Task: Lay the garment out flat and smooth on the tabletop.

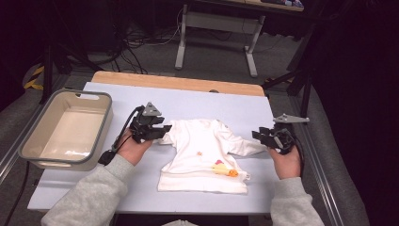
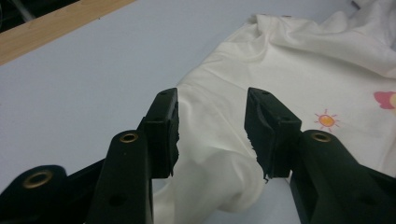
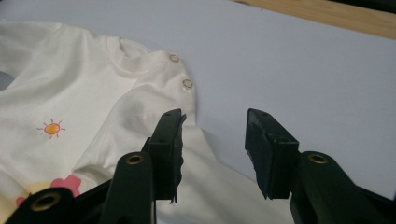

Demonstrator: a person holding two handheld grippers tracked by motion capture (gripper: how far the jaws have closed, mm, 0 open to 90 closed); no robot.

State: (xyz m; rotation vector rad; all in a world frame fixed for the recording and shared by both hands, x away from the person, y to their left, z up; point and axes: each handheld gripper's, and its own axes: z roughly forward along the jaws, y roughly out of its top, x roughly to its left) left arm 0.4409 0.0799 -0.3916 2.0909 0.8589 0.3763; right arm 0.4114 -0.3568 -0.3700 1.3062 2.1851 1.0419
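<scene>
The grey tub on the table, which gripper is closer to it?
Left. The left gripper sits between the grey tub and the little white shirt, at one sleeve. The right gripper is across the shirt, at the other sleeve.

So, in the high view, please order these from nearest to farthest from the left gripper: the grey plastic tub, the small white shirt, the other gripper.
1. Small white shirt: directly beside the left gripper, toward the table's middle.
2. Grey plastic tub: off at the table's left edge.
3. Right gripper: across the shirt, at its far sleeve.
</scene>
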